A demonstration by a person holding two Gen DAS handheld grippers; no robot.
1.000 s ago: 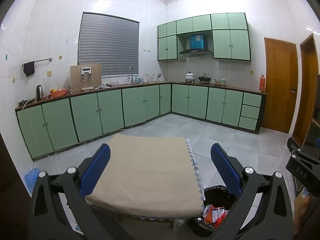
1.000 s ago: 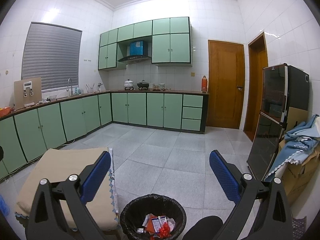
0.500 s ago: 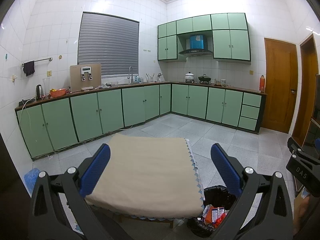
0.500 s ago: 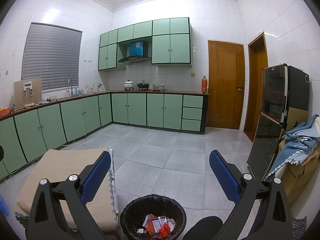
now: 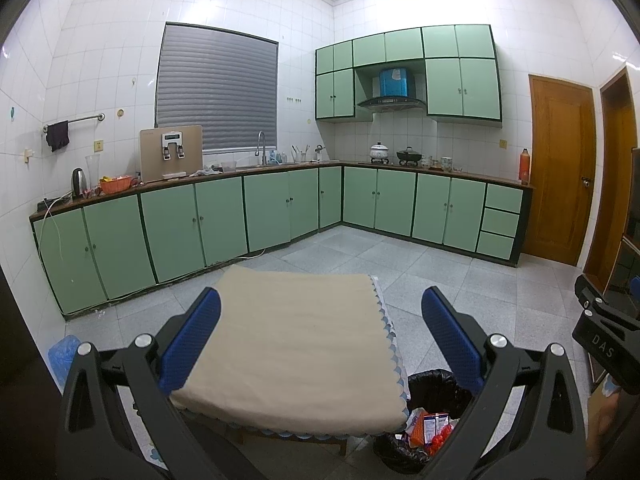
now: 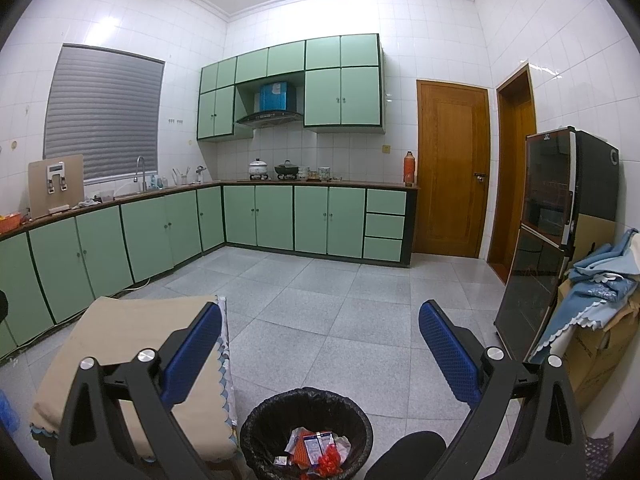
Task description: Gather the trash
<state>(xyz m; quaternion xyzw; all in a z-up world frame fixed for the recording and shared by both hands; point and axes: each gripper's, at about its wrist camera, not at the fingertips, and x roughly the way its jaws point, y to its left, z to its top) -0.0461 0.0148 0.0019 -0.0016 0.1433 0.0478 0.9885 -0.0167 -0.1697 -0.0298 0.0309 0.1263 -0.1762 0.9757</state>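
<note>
A black-lined trash bin (image 6: pixel 260 432) stands on the floor below my right gripper (image 6: pixel 320 344), holding wrappers and red scraps (image 6: pixel 316 446). In the left wrist view the same bin (image 5: pixel 430 388) sits at the right corner of a low table under a beige cloth (image 5: pixel 296 340). My left gripper (image 5: pixel 320 332) hangs open above that cloth with nothing between its blue pads. The right gripper is open too and holds nothing; part of it (image 5: pixel 604 344) shows at the right edge of the left wrist view. No loose trash shows on the cloth.
Green cabinets (image 5: pixel 240 216) run along the left and far walls under a cluttered counter. A dark glass-door cabinet (image 6: pixel 544 248) and a cardboard box with blue cloths (image 6: pixel 600 304) stand at the right. Grey tiled floor (image 6: pixel 320 292) lies open ahead. A dark rounded shape (image 6: pixel 408 456) sits beside the bin.
</note>
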